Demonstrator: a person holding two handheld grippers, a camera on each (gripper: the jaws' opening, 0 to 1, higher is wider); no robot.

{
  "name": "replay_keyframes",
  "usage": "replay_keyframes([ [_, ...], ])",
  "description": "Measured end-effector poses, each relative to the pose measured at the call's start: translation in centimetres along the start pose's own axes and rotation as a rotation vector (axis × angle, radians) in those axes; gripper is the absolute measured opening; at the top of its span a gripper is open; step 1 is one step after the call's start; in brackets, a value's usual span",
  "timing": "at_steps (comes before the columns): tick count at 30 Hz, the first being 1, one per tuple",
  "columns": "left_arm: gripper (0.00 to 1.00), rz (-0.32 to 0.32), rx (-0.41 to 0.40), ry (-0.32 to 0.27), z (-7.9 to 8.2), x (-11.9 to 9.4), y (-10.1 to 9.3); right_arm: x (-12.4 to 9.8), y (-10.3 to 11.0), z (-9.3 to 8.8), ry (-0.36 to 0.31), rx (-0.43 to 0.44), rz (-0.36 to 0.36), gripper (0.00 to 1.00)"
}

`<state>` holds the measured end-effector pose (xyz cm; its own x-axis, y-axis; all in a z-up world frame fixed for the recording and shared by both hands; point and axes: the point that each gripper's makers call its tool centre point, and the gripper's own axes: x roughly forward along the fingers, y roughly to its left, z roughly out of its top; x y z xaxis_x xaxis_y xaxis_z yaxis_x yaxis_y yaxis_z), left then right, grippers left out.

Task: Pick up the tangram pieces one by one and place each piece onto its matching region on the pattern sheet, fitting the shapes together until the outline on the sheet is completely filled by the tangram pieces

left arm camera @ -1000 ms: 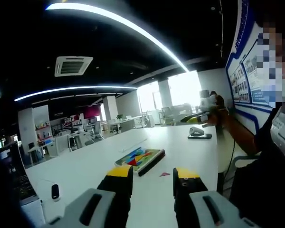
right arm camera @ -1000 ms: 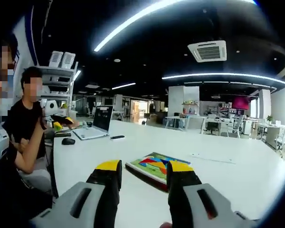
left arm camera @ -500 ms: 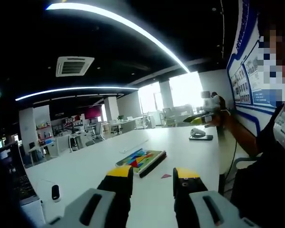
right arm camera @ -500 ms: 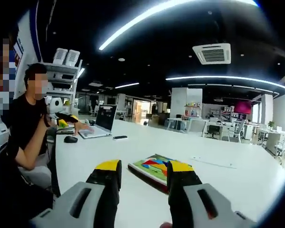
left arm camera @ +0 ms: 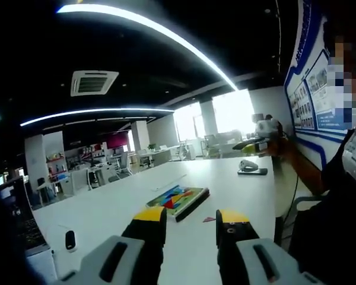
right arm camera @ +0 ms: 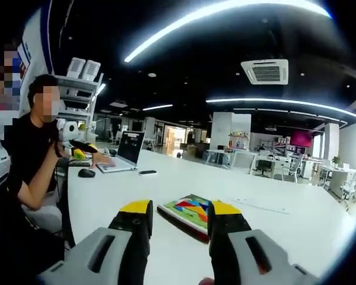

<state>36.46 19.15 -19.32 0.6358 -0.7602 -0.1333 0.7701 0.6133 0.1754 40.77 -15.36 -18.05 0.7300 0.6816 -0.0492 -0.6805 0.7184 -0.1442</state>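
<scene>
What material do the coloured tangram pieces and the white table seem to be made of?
The flat coloured tangram pieces, in red, blue, yellow and green, look like painted wood or plastic with solid matte colours; they are too small to tell which. The large white table looks like smooth laminate or coated board, because its even surface shows a soft sheen.

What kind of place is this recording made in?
Most likely an open-plan office. A long white table carries an open laptop and a mouse, rows of desks and chairs stand further back, and a ceiling air-conditioning unit sits between long strip lights.
</scene>
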Motion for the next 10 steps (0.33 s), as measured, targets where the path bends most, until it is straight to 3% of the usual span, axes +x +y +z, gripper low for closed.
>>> replay_keyframes([
  [10, 0.35, 0.003, 0.002, -0.003, 0.06, 0.1, -0.06, 0.15, 0.02, -0.35, 0.018, -0.008, -0.006, 0.37],
])
